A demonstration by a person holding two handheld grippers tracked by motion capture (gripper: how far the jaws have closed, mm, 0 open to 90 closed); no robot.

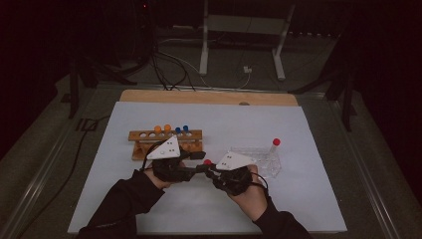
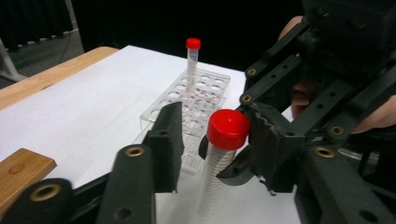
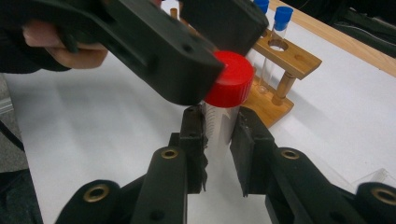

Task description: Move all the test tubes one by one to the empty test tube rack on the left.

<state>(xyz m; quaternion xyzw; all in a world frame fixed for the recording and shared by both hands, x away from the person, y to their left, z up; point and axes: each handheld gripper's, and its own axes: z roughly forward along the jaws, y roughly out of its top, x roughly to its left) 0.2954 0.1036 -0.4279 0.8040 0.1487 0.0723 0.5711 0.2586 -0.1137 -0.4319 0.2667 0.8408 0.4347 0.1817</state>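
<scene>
A clear tube point(image 3: 218, 128) with a red cap point(image 3: 229, 79) stands upright between the hands, just above the white mat. My right gripper point(image 3: 222, 123) is shut on the tube's body below the cap. My left gripper point(image 2: 215, 122) reaches in from the left at cap height. The red cap point(image 2: 228, 128) sits between its jaws, against the right pad, with a gap at the left pad. In the high view the two grippers meet at the cap point(image 1: 207, 162), left gripper point(image 1: 198, 168) and right gripper point(image 1: 213, 172) tip to tip.
A wooden rack point(image 1: 149, 135) with orange- and blue-capped tubes stands just behind the left hand. A clear plastic rack point(image 1: 249, 151) to the right holds one red-capped tube point(image 1: 274, 147). The mat's front edge lies under the forearms.
</scene>
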